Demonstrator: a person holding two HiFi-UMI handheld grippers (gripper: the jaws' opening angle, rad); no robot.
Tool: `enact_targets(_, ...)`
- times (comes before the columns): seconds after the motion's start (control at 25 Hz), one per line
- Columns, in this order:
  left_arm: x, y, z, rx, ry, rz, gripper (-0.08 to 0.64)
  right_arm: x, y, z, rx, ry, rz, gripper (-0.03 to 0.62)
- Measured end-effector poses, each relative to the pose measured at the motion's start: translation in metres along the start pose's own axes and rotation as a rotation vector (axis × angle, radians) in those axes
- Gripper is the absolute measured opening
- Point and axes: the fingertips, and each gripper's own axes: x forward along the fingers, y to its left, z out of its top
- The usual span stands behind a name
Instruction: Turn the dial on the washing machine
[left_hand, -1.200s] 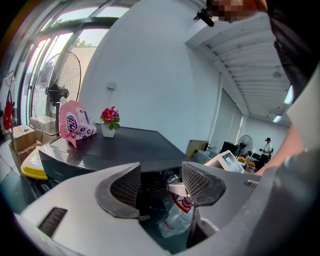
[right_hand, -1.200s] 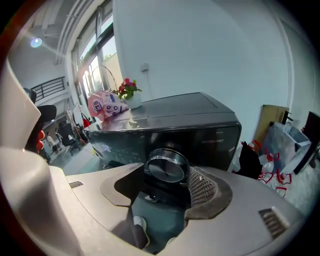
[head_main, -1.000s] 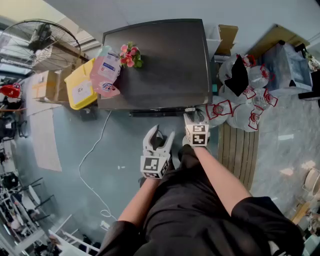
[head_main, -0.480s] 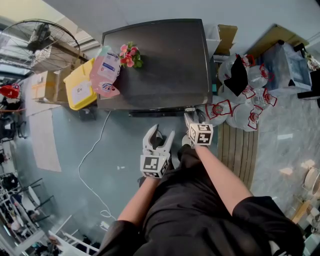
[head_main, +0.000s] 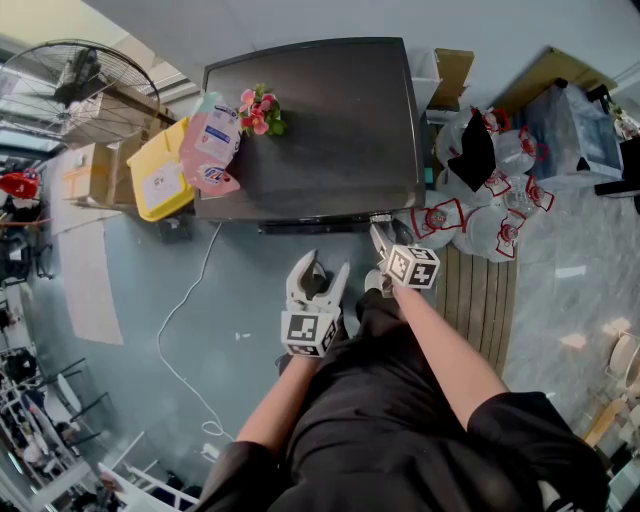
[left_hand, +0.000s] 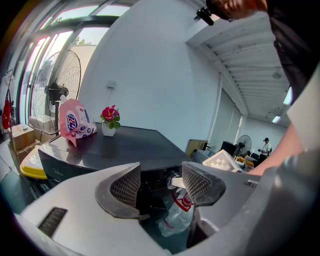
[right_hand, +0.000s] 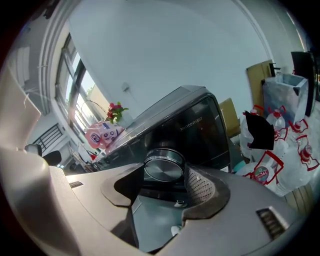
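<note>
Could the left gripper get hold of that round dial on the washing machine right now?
Probably not as things stand. The right gripper has its fingers clasped on the dial from both sides, leaving little room. The left gripper is open and empty, back from the washing machine front.

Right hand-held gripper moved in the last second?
Yes. The right hand-held gripper twisted: its marker cube swung right toward the wooden slats, jaws staying on the dial.
</note>
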Motion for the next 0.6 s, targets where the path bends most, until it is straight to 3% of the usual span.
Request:
enact_targets(0.24, 0.0004, -0.0005, -0.0046, -0.003, 0.005, -0.005, 0.236, 0.0006, 0.0018, 0.0005, -0.026, 0.005, 0.012, 0.238)
enact_targets(0.6, 0.0011, 0.0019, -0.0015, 0.004, -0.002, 0.002, 0.236, -0.0074, 0.0089, 0.0036, -0.279, -0.005, -0.132, 0.238)
